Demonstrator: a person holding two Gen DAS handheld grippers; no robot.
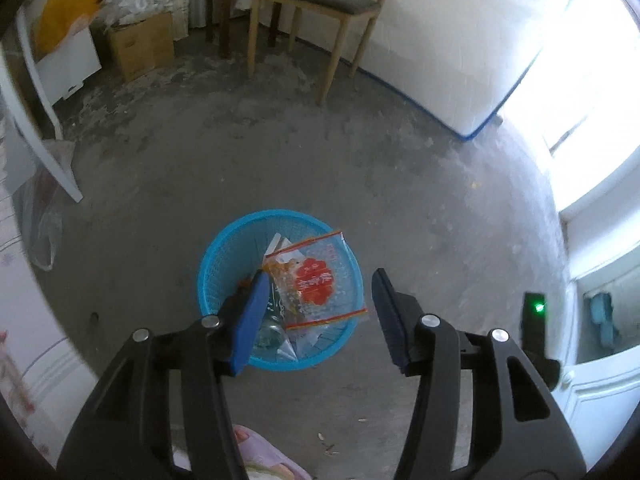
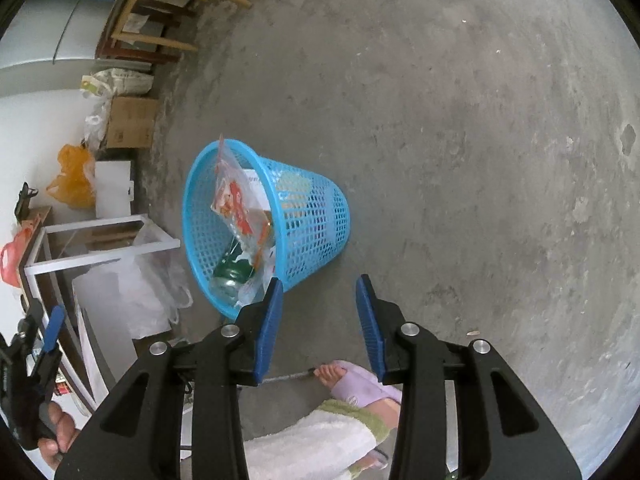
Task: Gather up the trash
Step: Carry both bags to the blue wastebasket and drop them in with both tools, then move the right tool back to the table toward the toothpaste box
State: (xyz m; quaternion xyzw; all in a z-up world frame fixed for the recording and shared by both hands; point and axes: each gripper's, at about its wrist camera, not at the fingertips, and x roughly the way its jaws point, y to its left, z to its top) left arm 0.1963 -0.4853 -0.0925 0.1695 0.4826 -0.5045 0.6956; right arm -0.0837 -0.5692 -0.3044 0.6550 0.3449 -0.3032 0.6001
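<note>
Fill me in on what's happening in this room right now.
A person is collecting trash with a two-finger tool in each hand. The left tool hangs open over the blue mesh basket, where a clear plastic bag with a red print sits on top of other waste, free of the pads. The right tool is open and empty, beside the basket above bare concrete floor. The person's slippered foot shows below it.
</note>
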